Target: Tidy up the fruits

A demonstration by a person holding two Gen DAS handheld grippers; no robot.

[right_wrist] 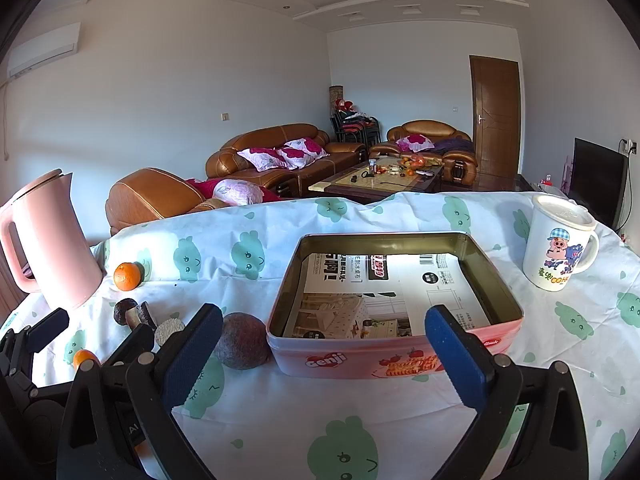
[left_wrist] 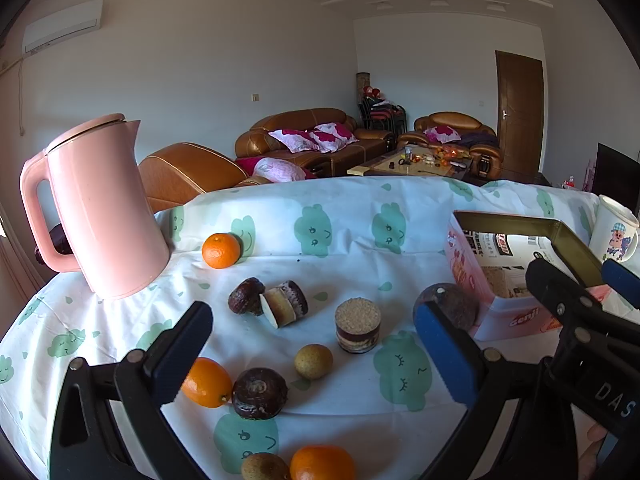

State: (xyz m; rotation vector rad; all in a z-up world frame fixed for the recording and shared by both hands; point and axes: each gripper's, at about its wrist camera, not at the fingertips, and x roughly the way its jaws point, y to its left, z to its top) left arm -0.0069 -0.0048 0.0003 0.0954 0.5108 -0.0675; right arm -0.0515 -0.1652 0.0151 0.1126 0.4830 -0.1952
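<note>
My left gripper [left_wrist: 316, 348] is open above the cloth, nothing between its fingers. Under and around it lie three oranges [left_wrist: 221, 251] [left_wrist: 206, 382] [left_wrist: 322, 463], a small tan fruit [left_wrist: 313, 361], dark round fruits [left_wrist: 259, 393] [left_wrist: 245, 295] and a cut piece [left_wrist: 284, 304]. A larger dark round fruit [right_wrist: 241, 341] rests against the left side of the open pink tin [right_wrist: 340, 360]. My right gripper [right_wrist: 326, 356] is open just in front of the tin, holding nothing. The tin holds only a printed paper.
A pink kettle [left_wrist: 96, 208] stands at the table's left edge. A small layered jar [left_wrist: 357, 325] sits among the fruit. A white cartoon mug [right_wrist: 558, 244] stands right of the tin. The table drops off behind; sofas and a coffee table lie beyond.
</note>
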